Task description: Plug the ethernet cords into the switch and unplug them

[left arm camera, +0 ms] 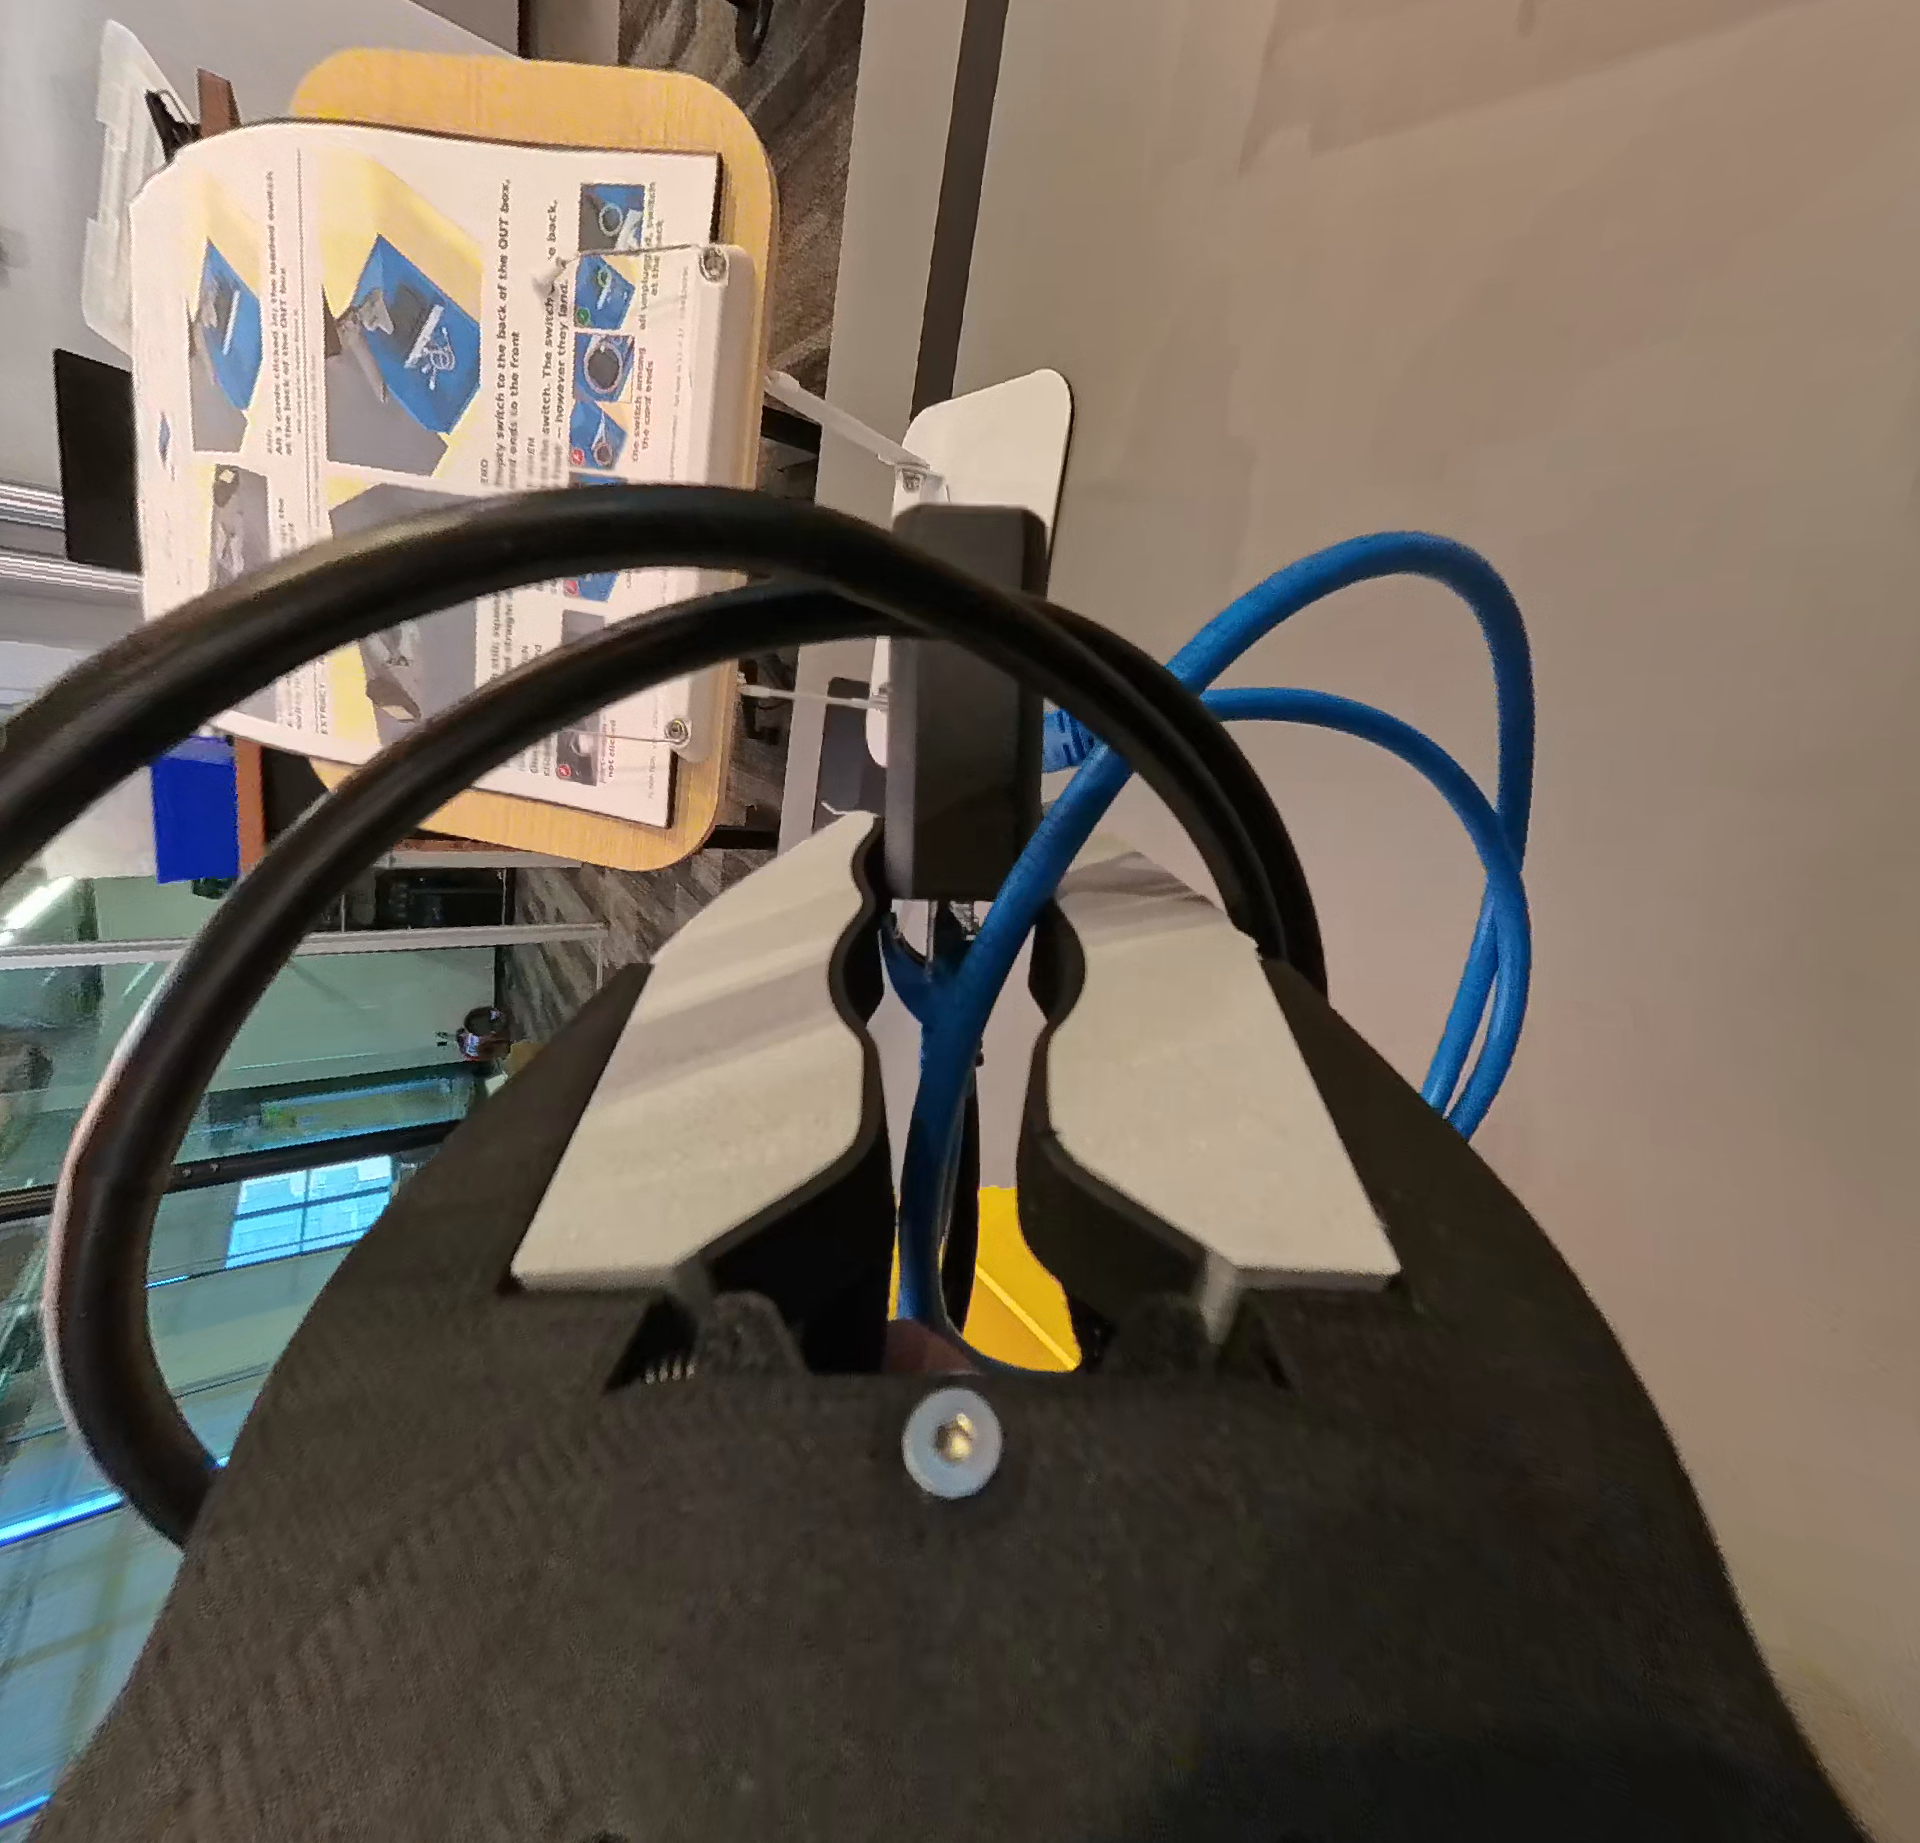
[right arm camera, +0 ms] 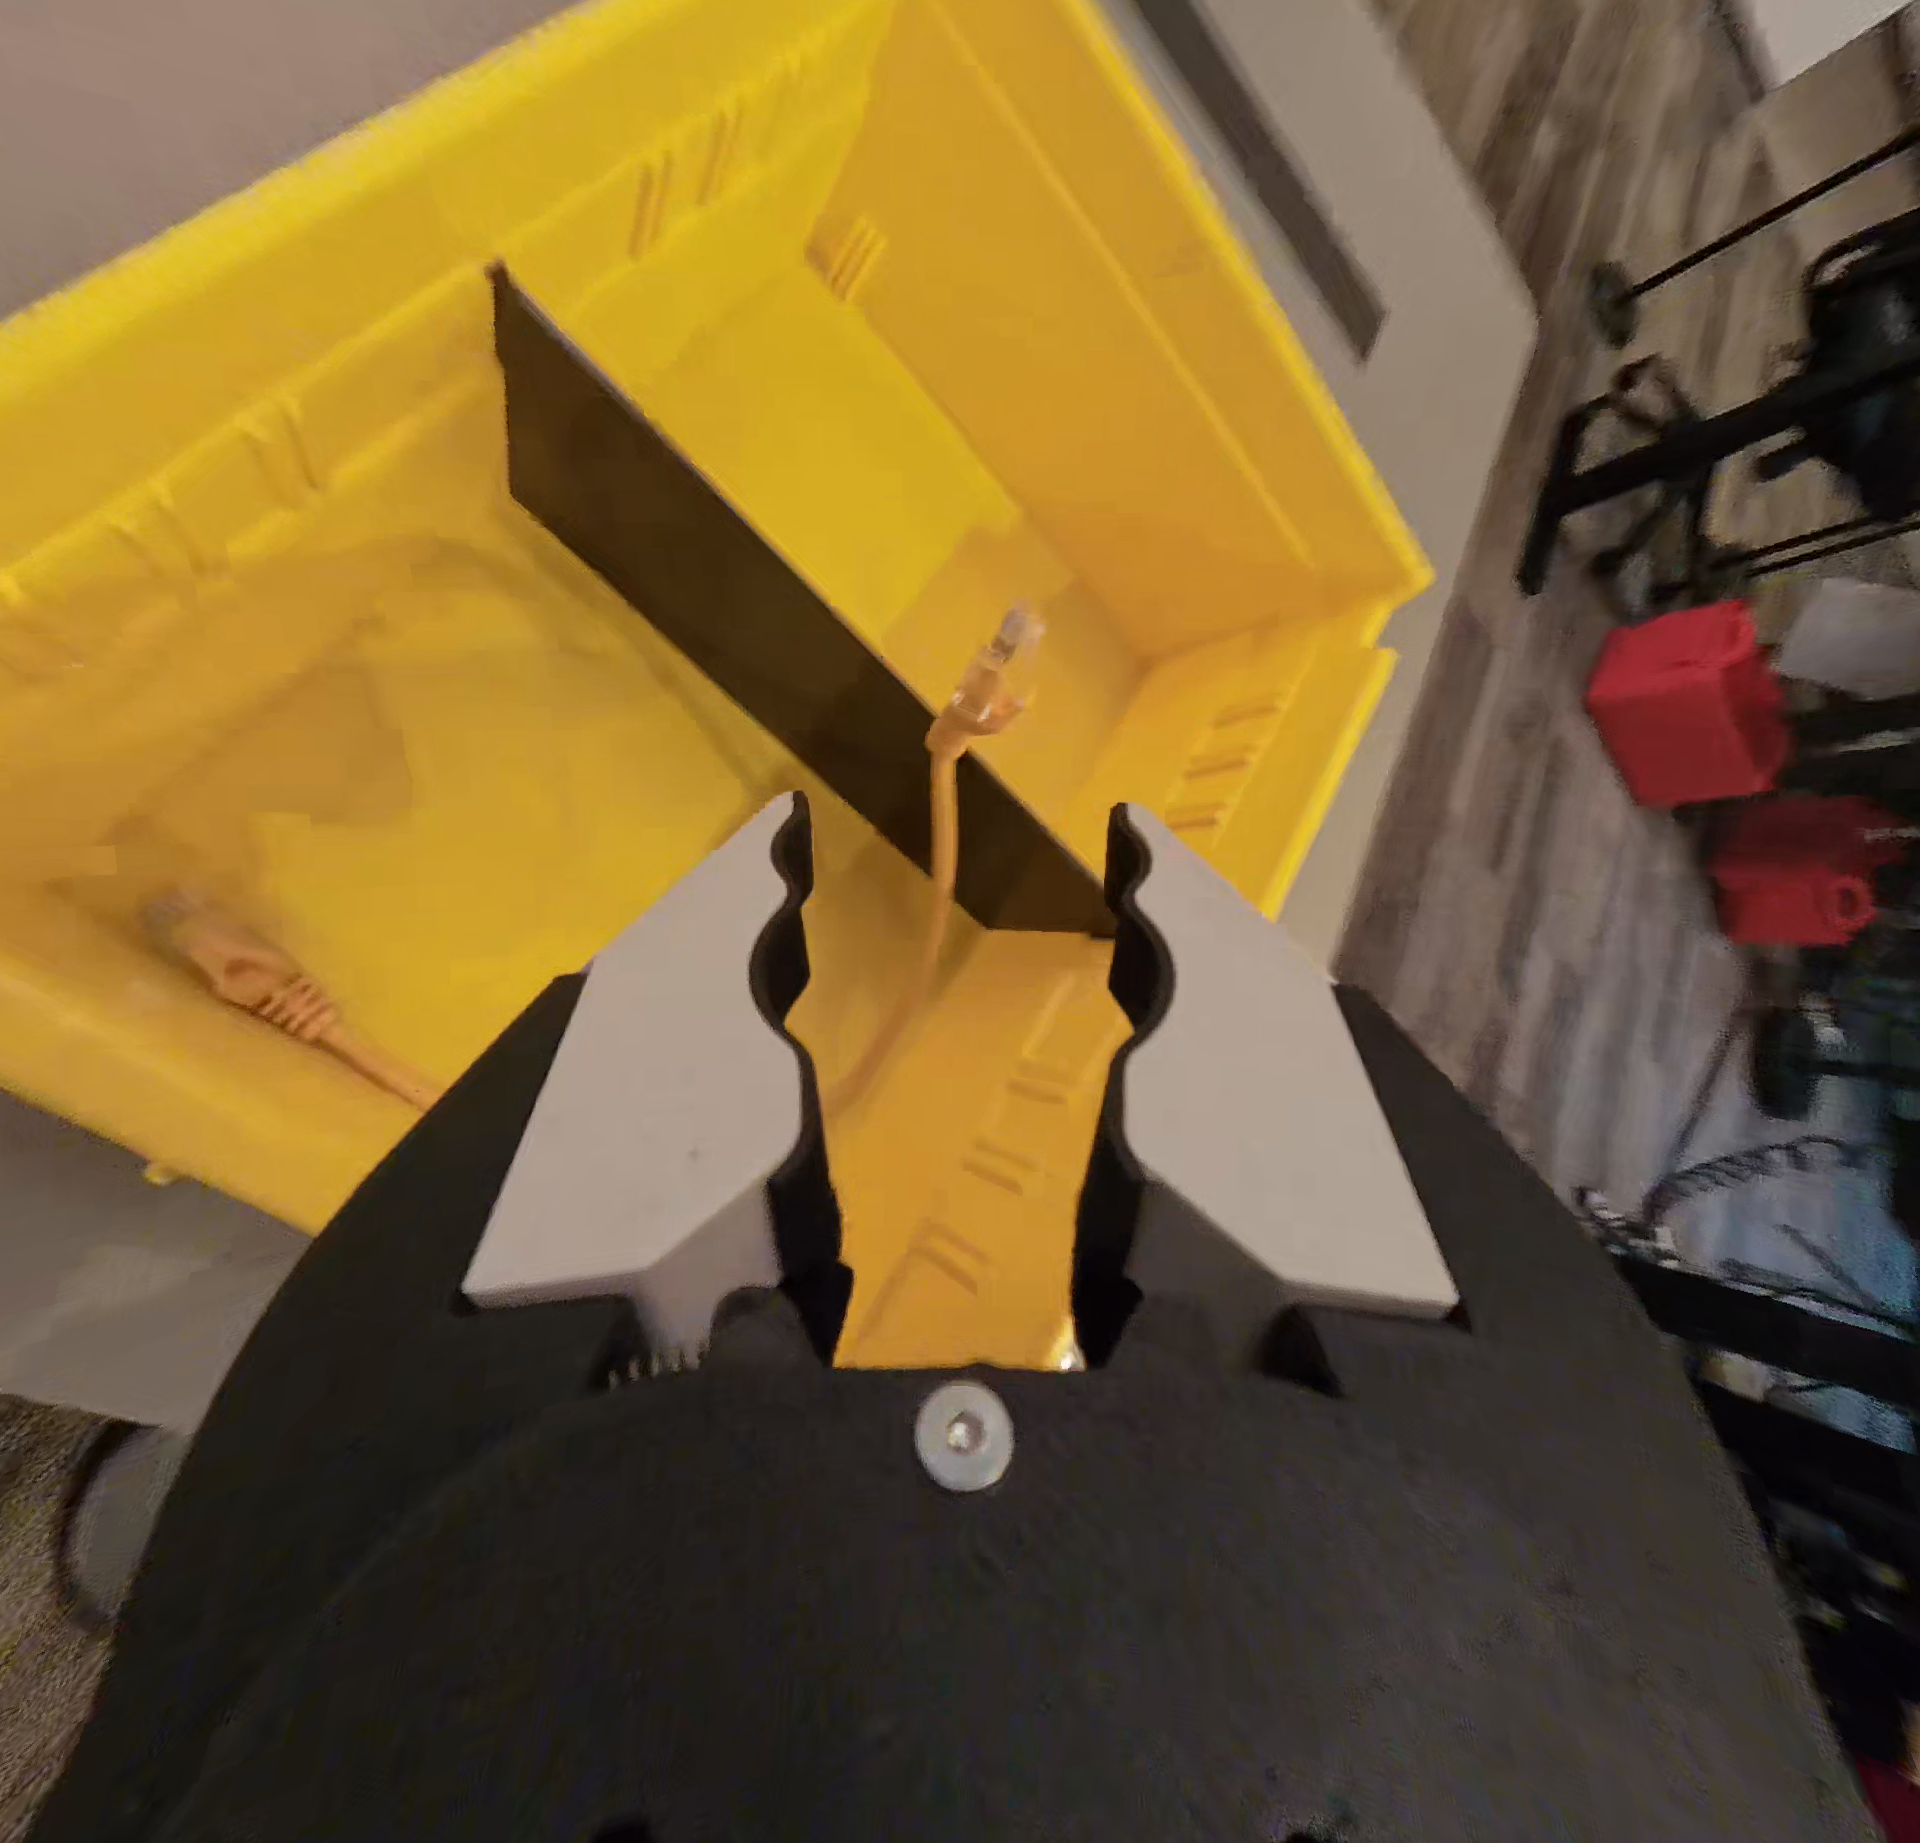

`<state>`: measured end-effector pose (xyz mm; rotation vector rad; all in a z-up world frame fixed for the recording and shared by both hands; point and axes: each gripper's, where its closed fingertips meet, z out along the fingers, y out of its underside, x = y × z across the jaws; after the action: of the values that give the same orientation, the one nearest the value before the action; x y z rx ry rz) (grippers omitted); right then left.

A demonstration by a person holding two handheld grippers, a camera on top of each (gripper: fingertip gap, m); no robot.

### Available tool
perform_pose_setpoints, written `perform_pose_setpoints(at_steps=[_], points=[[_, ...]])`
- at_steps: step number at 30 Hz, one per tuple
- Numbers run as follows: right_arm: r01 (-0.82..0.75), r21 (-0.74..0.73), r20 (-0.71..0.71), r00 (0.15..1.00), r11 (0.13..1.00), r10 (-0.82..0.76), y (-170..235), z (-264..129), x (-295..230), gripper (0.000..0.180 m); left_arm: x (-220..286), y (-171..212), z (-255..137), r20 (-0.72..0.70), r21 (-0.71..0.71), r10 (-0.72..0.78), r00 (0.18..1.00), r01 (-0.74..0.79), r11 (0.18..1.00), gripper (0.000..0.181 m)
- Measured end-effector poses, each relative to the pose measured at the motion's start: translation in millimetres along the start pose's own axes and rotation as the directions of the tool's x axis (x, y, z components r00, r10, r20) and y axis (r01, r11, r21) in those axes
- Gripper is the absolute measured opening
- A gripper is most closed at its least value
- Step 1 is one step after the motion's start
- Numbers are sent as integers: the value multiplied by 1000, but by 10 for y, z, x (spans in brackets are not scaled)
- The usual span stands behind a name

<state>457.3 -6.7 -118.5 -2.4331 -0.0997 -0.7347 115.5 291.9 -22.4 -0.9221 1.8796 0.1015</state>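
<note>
Office-like workspace: instruction sheet (left arm camera: 416, 463), carpet (right arm camera: 1538, 359), glass partitions (left arm camera: 260, 1045)

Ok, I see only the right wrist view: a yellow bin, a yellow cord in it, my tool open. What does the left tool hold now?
Observer: The left tool is closed on a black switch, which stands out past its fingertips.
Operator: Are there cords at that switch?
Observer: Yes, blue cords loop out on one side of it, and a blue plug sits against that side. I cannot tell whether it is fully in.
</note>
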Motion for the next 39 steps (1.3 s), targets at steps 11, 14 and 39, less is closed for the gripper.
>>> perform_pose_setpoints(at_steps=[11, 14, 39], points=[[70, 635, 288, 903, 769, -320, -2340, -946, -1535, 58, 216, -547, -215, -190, 389, -89, 978, 158, 908, 24], [27, 730, 360, 834, 683, -419, -2717, -1020, -1881, 52, 255, -656, -344, -256, 494, -87, 963, 208, 844, 24], [-322, 823, 566, 532, 469, -629, -3085, -1610, -2359, 24, 393, -901, -596, -544, 610, -76, 836, 456, 648, 24]])
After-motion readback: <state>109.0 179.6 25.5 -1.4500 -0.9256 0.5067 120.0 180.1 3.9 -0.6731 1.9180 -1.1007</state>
